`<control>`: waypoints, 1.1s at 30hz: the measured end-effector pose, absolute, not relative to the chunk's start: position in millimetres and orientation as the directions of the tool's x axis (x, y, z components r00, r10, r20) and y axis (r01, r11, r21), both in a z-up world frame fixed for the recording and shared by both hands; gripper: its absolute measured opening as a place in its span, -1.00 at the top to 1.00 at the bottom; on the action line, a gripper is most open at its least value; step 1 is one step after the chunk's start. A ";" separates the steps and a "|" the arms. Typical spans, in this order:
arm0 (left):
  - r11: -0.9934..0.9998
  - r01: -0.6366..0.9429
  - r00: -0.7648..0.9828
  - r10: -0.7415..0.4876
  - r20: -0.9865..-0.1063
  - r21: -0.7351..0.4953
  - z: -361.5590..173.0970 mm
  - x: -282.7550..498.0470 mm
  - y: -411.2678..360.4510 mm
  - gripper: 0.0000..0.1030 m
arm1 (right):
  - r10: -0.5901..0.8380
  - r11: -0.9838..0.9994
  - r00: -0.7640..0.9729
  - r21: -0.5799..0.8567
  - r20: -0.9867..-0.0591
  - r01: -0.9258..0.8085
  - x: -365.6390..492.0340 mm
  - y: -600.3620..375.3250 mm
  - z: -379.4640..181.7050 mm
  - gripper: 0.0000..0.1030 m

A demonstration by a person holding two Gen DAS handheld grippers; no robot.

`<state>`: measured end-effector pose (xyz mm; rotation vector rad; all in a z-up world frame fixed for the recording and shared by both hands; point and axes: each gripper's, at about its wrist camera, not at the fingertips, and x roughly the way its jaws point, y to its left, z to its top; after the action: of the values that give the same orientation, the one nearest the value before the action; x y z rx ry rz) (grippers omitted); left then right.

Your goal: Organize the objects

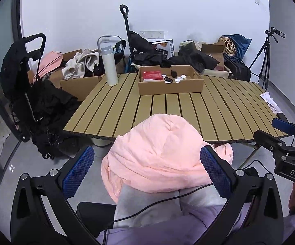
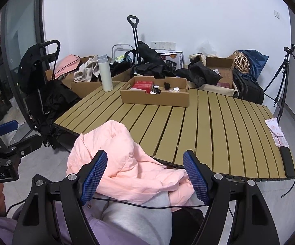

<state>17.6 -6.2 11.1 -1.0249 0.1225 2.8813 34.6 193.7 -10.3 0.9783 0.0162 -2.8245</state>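
A pink padded garment [image 1: 159,153] lies bunched on the person's lap at the near edge of a slatted wooden table [image 1: 219,102]; it also shows in the right wrist view [image 2: 127,163]. My left gripper [image 1: 147,171] is open, its blue pads on either side of the garment, not closed on it. My right gripper [image 2: 145,175] is open above the garment. A shallow cardboard box [image 1: 170,85] on the table holds a red box [image 1: 152,75] and several small white and black items. A white bottle [image 1: 109,65] stands at the table's far left.
Papers [image 2: 276,132] and a black phone [image 2: 287,161] lie at the table's right edge. Behind the table are cardboard boxes, clothes, bags, a trolley handle [image 1: 125,18] and a tripod [image 1: 266,59]. A black stroller [image 1: 25,85] stands on the left. A cable crosses the lap.
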 end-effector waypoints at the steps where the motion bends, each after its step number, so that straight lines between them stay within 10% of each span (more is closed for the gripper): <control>1: -0.994 -0.102 -0.771 0.048 -0.635 0.048 10.7 17.1 -6.4 -1.00 | -0.140 -0.988 -0.776 0.040 -0.615 0.146 34.8 193.7 -10.4 -0.55; 33: -0.994 -0.105 -0.748 0.056 -0.661 0.034 5.3 11.8 -9.6 -1.00 | -0.124 -0.992 -0.778 0.053 -0.616 0.116 34.6 197.0 -10.2 -0.56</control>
<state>11.8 -9.6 5.3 -1.0765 0.1061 2.8571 34.6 197.0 -10.2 0.9886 -0.0184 -2.8472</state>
